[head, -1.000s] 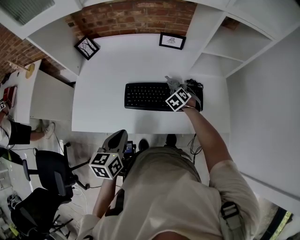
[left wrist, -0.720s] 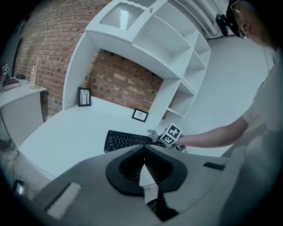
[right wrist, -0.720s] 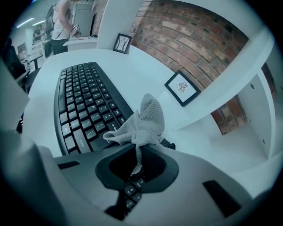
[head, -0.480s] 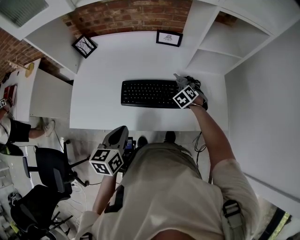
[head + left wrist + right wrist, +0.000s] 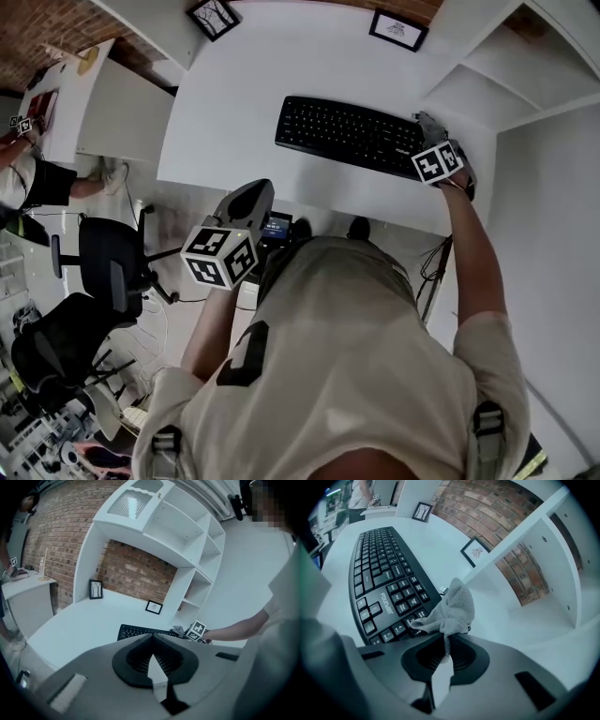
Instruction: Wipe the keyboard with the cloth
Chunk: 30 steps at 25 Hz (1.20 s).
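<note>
A black keyboard (image 5: 352, 134) lies across the white desk (image 5: 244, 103); the right gripper view shows its keys (image 5: 382, 581) close up. My right gripper (image 5: 429, 131) is at the keyboard's right end, shut on a grey cloth (image 5: 451, 610) that bunches out of the jaws and rests on the right-hand keys. My left gripper (image 5: 246, 214) hangs low in front of the desk, off the keyboard, jaws closed together with nothing in them. In the left gripper view the keyboard (image 5: 143, 632) lies far ahead.
Two framed pictures (image 5: 214, 16) (image 5: 397, 29) stand at the desk's back edge. White shelving (image 5: 506, 70) rises at the right. A side table (image 5: 103, 94) is at the left, and black office chairs (image 5: 103, 272) sit on the floor behind. A brick wall (image 5: 487, 508) backs the desk.
My right gripper has slid the cloth rightward along the keyboard to its right end. The head view has tilted down and left. The left gripper stays low.
</note>
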Tool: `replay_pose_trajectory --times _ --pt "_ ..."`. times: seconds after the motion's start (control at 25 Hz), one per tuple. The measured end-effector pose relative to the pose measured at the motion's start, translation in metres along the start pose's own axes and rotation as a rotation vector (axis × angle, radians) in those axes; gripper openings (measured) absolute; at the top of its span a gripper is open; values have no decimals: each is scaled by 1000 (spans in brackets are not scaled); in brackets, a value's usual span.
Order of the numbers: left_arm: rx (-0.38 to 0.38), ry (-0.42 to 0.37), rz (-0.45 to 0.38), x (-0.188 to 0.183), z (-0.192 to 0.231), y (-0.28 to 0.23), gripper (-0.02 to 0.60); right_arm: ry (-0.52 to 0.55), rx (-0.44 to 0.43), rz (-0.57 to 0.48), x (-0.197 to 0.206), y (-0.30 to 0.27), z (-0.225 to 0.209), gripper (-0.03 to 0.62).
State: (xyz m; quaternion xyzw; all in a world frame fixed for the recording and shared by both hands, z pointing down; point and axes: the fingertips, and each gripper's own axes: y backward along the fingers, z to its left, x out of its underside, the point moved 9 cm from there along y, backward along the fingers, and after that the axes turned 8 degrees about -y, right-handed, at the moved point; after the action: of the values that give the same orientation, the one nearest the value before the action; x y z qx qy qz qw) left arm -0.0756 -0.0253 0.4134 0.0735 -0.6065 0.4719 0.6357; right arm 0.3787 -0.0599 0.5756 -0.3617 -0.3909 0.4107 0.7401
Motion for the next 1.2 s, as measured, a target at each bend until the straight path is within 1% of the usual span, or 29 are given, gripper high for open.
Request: replay_pose_trajectory --times 0.2,0.32,0.4,0.48,0.56,0.64,0.68,0.76,0.84,0.96,1.04,1.08,1.2 --pt "-22 15 -3 5 2 2 4 -11 10 17 10 -3 -11 15" --pt "-26 20 -5 7 2 3 4 -6 28 53 18 -7 -19 15" --pt "-30 24 -7 7 3 5 4 -26 27 89 28 -10 -24 15" --pt "-35 26 -7 7 4 6 4 -83 21 99 39 -10 -29 15" --pt "-36 28 -5 7 5 4 3 -159 16 69 44 -2 -35 15" --pt "-35 28 -1 8 7 1 4 -195 0 1 37 12 -36 15" --pt "-33 28 1 8 7 0 3 -195 -21 -46 28 22 -33 15" --pt "-26 26 3 7 8 -1 3 -179 -92 -140 2 44 -17 15" --pt "-17 22 3 5 8 -2 3 -150 -193 -227 -30 65 9 15" --pt "-15 25 -4 5 10 1 4 -88 -347 -335 -85 88 60 15" --pt "-27 37 -9 7 14 7 3 -44 -420 -377 -122 96 97 15" --pt "-35 45 -11 9 17 11 4 -19 -443 -385 -139 97 115 15" --pt "-70 85 -21 21 28 29 4 71 -464 -378 -184 91 170 15"
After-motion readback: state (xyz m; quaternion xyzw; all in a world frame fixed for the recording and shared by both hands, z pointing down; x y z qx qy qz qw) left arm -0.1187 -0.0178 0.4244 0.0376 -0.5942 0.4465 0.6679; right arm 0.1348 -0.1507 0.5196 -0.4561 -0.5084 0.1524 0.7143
